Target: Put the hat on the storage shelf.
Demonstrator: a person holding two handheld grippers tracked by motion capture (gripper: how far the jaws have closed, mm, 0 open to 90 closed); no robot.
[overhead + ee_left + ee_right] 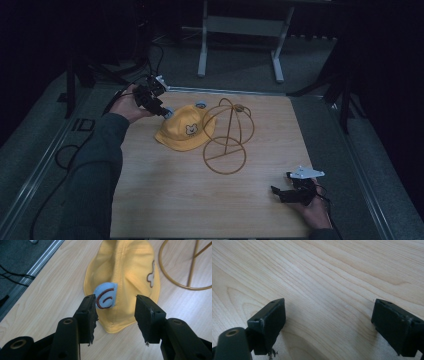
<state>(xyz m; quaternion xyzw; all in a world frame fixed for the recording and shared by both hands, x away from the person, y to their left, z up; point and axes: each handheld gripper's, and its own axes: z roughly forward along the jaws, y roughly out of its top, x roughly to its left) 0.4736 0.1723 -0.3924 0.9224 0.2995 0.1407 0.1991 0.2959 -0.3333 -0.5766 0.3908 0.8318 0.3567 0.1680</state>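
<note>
A yellow child's hat (183,132) with a bear face patch lies on the wooden table (165,200), next to a gold wire hat stand (227,135). The hat (125,275) has a light blue ear patch (106,298) with a red curl. My left gripper (161,107) hovers at the hat's left edge, held by a hand in a dark sleeve. Its jaws stand open around the blue ear and the hat's brim without pressing on them (115,312). My right gripper (282,192) rests open at the table's near right, with bare wood between its jaws (328,322).
A second blue ear (201,104) shows at the hat's far side. The table's metal edge rail (42,260) and black cables (12,275) run left of the hat. A grey frame (240,30) stands on the floor beyond the table.
</note>
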